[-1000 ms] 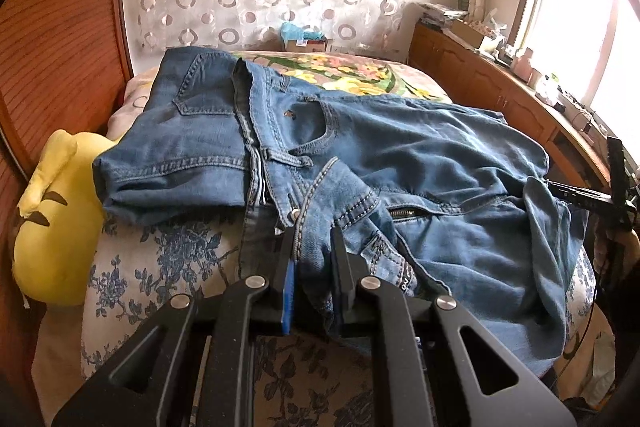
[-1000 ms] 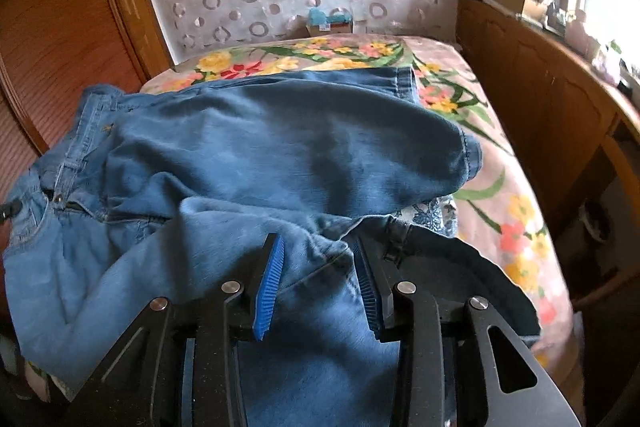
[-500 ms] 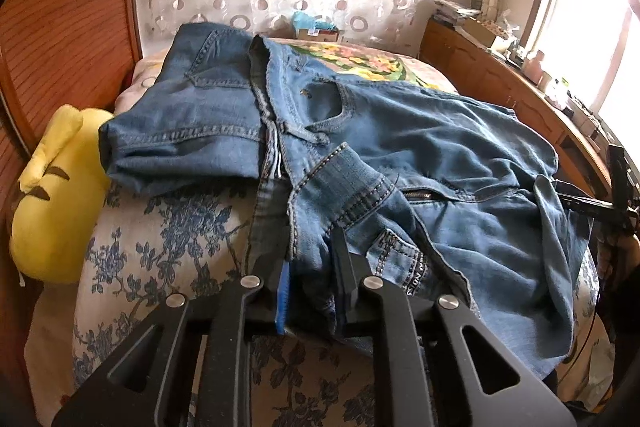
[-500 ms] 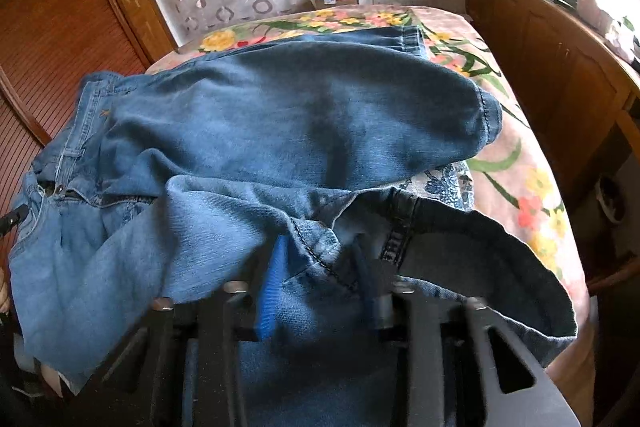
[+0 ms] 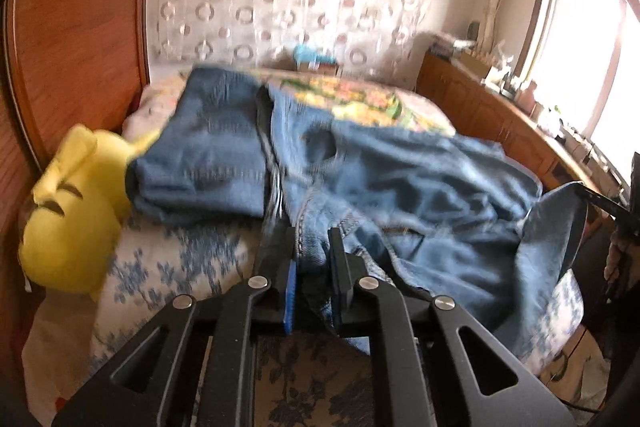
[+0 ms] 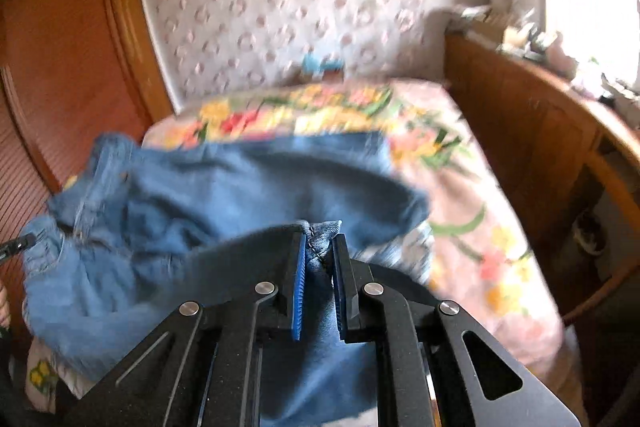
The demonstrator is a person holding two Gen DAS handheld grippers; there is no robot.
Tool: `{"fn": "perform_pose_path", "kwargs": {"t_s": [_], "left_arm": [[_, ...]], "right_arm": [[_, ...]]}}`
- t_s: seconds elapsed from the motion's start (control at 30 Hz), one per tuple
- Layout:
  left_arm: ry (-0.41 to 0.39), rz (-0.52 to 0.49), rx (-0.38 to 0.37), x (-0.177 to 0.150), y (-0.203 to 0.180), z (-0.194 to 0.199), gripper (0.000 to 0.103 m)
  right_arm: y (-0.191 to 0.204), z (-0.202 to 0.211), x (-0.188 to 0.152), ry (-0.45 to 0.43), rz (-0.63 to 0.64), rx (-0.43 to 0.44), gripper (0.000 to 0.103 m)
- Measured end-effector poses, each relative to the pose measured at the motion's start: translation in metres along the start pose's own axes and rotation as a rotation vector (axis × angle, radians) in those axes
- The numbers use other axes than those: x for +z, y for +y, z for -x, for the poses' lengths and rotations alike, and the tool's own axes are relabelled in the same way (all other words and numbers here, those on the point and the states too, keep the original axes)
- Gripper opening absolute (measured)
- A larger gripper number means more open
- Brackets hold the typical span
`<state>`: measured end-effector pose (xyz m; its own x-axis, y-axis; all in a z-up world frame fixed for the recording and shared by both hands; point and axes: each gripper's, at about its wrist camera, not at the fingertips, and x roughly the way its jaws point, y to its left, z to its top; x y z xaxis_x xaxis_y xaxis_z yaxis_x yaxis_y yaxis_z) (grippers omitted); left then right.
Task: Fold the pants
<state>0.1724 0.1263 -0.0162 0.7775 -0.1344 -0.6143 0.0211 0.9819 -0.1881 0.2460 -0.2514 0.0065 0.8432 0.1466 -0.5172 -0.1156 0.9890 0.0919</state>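
Blue denim pants [image 5: 400,179] lie spread across the bed, waist end at the left, legs to the right. My left gripper [image 5: 312,239] is shut on the waistband at the near edge. In the right wrist view the pants [image 6: 248,187] lie in front of my right gripper [image 6: 320,239], which is shut on a leg hem and holds it lifted above the bed. The right gripper also shows at the right edge of the left wrist view [image 5: 616,203]. Both views are motion-blurred.
A yellow plush pillow [image 5: 76,211] lies at the bed's left edge by the wooden wall. A floral bedcover [image 6: 472,195] lies under the pants. A wooden cabinet [image 6: 540,131] with clutter runs along the right side below a bright window. A blue-topped box [image 5: 316,57] sits at the bed's head.
Both grippers rose and lifted the near denim edge off the bed. The right gripper's jaws closed from open onto the leg hem. The left kept its grip on the waistband.
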Motion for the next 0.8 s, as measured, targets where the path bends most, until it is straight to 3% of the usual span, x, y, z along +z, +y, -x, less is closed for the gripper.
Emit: {"fn": "perform_pose_path", "kwargs": {"t_s": [0.3, 0.8], "left_arm": [[-0.124, -0.029, 0.008, 0.053, -0.006, 0.015, 0.013], [-0.122, -0.067, 0.050, 0.106, -0.015, -0.036, 0.013]], "right_arm": [[-0.032, 0.058, 0.021, -0.178, -0.022, -0.084, 0.012], [-0.006, 0.027, 0.039, -0.234, 0.008, -0.113, 0.012]]}}
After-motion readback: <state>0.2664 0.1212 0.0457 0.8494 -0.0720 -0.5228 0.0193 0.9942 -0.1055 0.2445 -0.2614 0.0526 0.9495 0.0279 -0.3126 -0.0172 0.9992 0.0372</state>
